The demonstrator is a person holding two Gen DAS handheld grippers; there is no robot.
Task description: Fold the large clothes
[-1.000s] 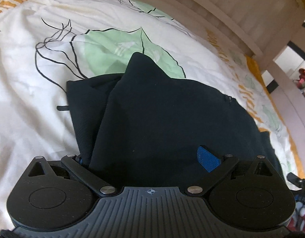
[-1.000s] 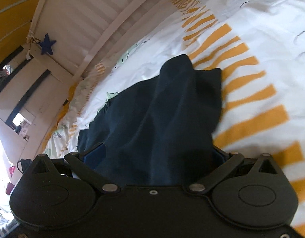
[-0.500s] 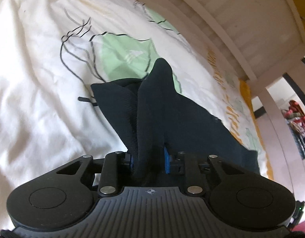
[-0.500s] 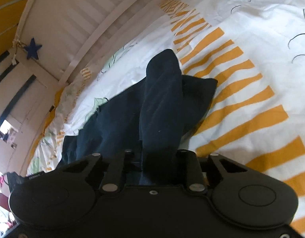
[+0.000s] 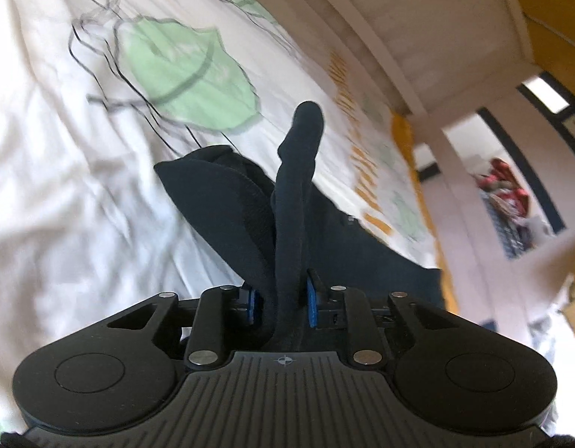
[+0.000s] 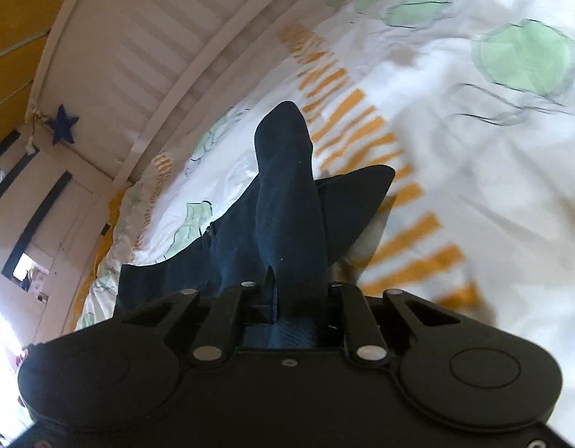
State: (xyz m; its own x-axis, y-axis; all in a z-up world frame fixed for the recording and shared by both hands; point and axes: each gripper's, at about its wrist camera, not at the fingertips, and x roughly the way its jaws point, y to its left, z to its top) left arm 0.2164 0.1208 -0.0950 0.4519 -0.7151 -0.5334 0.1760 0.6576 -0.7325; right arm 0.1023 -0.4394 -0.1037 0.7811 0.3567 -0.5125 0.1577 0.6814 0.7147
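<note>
A dark navy garment (image 5: 227, 205) lies partly on the bed. In the left wrist view, a pinched fold of it rises between the blue pads (image 5: 312, 302) of my left gripper (image 5: 282, 300). The jaws are closing and press on the cloth. In the right wrist view, another bunched corner of the navy garment (image 6: 283, 186) stands up from my right gripper (image 6: 298, 298). Those jaws are also closing on the fabric. Both held corners are lifted off the bed, and the rest trails down between them.
The bed cover (image 5: 63, 156) is white with green shapes and orange stripes (image 6: 410, 239). A white slatted bed frame (image 6: 138, 56) borders it, with a blue star (image 6: 62, 127) hanging on it. A doorway with red things (image 5: 507, 190) shows beyond the bed's end.
Both grippers went from wide open around flat cloth to closed on pinched folds. Both then rose and moved across the bed, pulling the garment's corners up.
</note>
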